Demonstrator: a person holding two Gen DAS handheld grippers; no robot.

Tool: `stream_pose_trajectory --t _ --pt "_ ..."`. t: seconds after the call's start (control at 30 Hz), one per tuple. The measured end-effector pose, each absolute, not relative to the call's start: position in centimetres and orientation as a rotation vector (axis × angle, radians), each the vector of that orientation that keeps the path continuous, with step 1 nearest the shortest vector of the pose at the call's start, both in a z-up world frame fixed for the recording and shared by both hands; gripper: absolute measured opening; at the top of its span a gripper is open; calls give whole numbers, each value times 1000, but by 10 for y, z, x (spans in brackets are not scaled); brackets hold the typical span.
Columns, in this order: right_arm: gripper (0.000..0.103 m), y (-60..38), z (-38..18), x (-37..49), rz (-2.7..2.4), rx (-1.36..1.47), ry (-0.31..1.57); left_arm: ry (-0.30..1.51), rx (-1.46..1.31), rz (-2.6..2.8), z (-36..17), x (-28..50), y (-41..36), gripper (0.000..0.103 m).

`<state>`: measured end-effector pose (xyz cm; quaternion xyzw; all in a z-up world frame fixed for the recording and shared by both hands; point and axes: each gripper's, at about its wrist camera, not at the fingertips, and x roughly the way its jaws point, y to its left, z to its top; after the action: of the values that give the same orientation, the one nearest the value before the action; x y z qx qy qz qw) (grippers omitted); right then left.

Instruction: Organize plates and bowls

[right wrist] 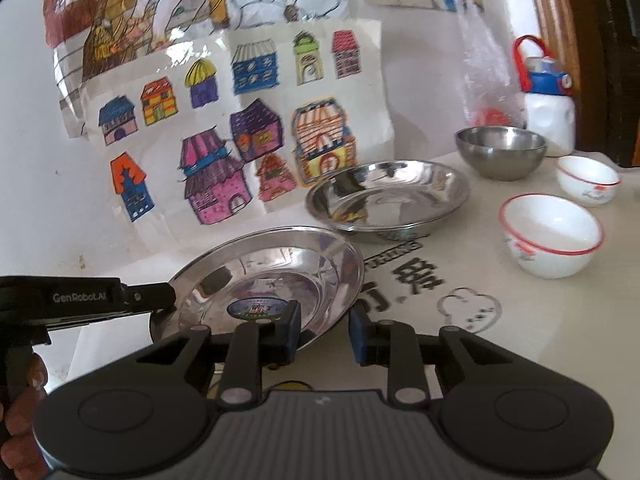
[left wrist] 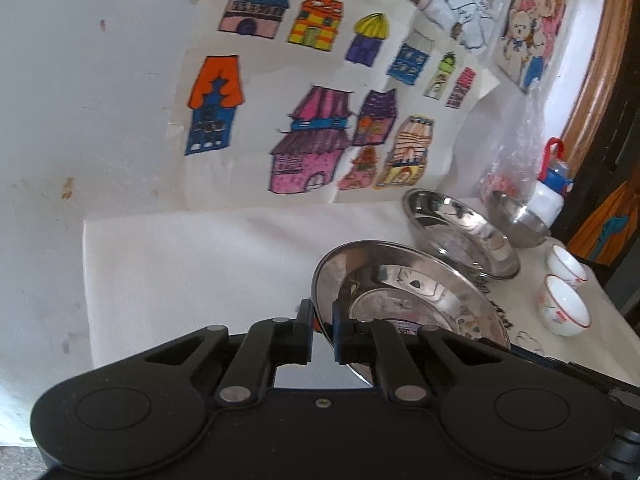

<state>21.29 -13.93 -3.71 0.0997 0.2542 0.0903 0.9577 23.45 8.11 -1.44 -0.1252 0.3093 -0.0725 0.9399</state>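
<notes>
A shiny steel plate [left wrist: 404,288] with a sticker in its middle hangs tilted just above the table. My left gripper [left wrist: 322,330] is shut on its near rim; the right wrist view shows that gripper [right wrist: 168,298] pinching the plate's [right wrist: 272,268] left edge. My right gripper [right wrist: 325,332] straddles the plate's near right rim, one finger inside and one outside, shut on it. Behind it on the table rests a second steel plate [right wrist: 388,196], and beyond that a steel bowl [right wrist: 500,152]. Two white bowls with red rims [right wrist: 552,236] [right wrist: 588,180] stand to the right.
A white cloth [left wrist: 192,264] covers the table's left part; a printed sheet [right wrist: 460,320] lies under the dishes. Coloured drawings of houses [left wrist: 312,120] hang on the wall behind. A white bottle with a blue and red lid [right wrist: 550,104] and a plastic bag [right wrist: 484,80] stand at the back right.
</notes>
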Motion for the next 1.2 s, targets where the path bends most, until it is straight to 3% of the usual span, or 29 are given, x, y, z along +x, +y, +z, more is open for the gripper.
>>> stream_pose_trajectory --t 0.47,1.2 --pt "29 -184 -12 212 114 187 419 573 -243 -231 14 242 30 9" --pt "30 -210 -23 314 76 116 430 598 -225 -225 3 353 -15 9"
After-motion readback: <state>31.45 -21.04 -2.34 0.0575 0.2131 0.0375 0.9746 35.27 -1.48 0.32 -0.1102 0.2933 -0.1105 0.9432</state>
